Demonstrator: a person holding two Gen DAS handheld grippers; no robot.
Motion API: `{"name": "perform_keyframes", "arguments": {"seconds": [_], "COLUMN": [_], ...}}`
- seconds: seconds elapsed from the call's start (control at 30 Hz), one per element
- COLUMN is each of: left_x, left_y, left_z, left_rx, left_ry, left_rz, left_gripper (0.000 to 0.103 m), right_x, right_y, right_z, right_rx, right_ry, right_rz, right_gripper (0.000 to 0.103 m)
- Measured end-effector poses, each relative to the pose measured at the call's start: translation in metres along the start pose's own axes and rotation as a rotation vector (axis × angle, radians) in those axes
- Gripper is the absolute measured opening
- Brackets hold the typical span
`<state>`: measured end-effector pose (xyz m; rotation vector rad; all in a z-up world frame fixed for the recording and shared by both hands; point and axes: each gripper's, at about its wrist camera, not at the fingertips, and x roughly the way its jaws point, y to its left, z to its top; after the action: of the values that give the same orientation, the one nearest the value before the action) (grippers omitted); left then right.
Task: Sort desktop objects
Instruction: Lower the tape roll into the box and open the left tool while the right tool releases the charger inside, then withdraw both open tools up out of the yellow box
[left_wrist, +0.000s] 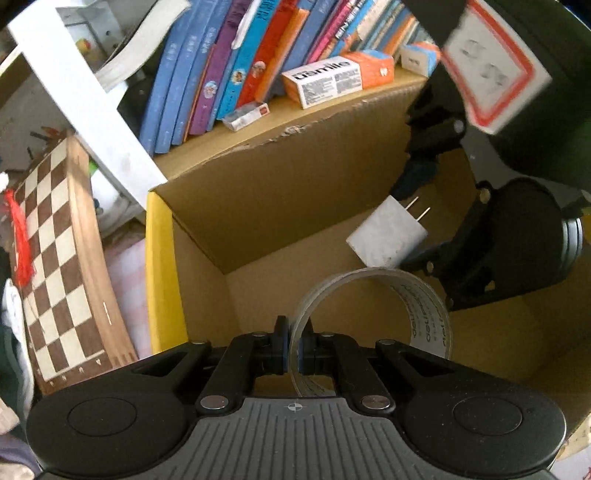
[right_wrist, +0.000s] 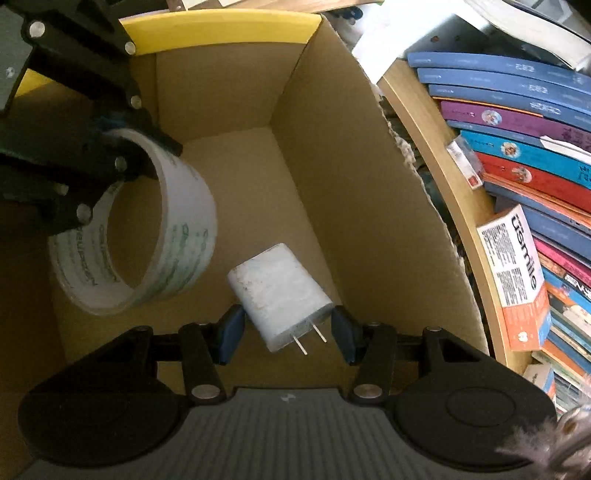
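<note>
Black linkage arms of the left gripper fill the bottom of the left wrist view, its blue pads pinched tight on the thin wall of a clear tape roll. The roll hangs inside an open cardboard box with a yellow-edged flap, above the bare cardboard floor. The right gripper holds a white plug adapter across its body, jaws partway apart and pressed on its two sides, prongs pointing back toward the camera. Adapter and roll sit just beside each other over the box, near its back corner. Behind the box a shelf carries a row of books and a white-and-orange carton; a chessboard leans outside the box on the left.

Judging by this, the step in hand is setting both items down in the box. It would go best if each gripper lowered until its item is close to the floor before letting go, so neither drops or bounces. The roll stands on edge in the grip and could roll once freed; tipping it flat first would settle it. Keeping the two grippers apart on release should avoid the adapter landing on the tape, and each should lift straight up clear of the torn box wall.
</note>
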<state>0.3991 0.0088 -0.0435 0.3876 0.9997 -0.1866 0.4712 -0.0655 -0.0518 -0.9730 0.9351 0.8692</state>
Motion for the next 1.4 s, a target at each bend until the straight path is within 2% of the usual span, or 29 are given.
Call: {"name": "perform_keyframes", "arguments": {"seconds": [0.1,0.17,0.37,0.47,0.57,0.6,0.63,0.67,0.7,0.73,0.97,1.4], "left_x": [0.001,0.001,0.003,0.003,0.0,-0.001,-0.003,-0.005,-0.007,-0.009,-0.023,-0.074], "left_y": [0.0,0.0,-0.001,-0.004,-0.009,-0.012,-0.016,-0.02,-0.025,-0.029,-0.032,-0.017], "left_z": [0.0,0.0,0.003,0.004,0.005,0.005,0.005,0.006,0.007,0.007,0.004,0.0], "left_rx": [0.002,0.006,0.01,0.024,0.043,0.051,0.065,0.085,0.108,0.129,0.145,0.072], "left_ry": [0.014,0.021,0.029,0.031,0.025,0.021,0.014,0.004,-0.005,-0.013,-0.038,-0.161], "left_rz": [-0.007,-0.007,-0.003,-0.005,-0.015,-0.02,-0.025,-0.021,0.003,0.034,0.066,0.095], "left_gripper": [0.006,0.011,0.019,0.022,0.038,0.048,0.064,0.073,0.091,0.097,0.097,0.097], "right_x": [0.002,0.002,-0.016,-0.022,-0.032,-0.036,-0.038,-0.038,-0.041,-0.044,-0.061,-0.095], "right_y": [-0.001,-0.001,0.009,0.01,0.013,0.014,0.014,0.012,0.013,0.012,0.009,-0.005], "right_z": [0.0,0.0,-0.008,-0.009,-0.01,-0.011,-0.01,-0.008,-0.008,-0.008,-0.011,-0.019], "right_rx": [-0.001,-0.001,-0.002,0.012,0.018,0.018,0.018,0.019,0.023,0.028,0.092,0.282], "right_ry": [0.007,0.005,0.0,-0.016,-0.036,-0.043,-0.049,-0.056,-0.064,-0.072,-0.123,-0.229], "right_rz": [0.009,0.016,0.004,-0.008,-0.012,-0.015,-0.019,-0.022,-0.025,-0.027,-0.042,-0.049], "right_gripper": [0.049,0.049,0.049,0.06,0.067,0.069,0.071,0.072,0.073,0.075,0.082,0.082]}}
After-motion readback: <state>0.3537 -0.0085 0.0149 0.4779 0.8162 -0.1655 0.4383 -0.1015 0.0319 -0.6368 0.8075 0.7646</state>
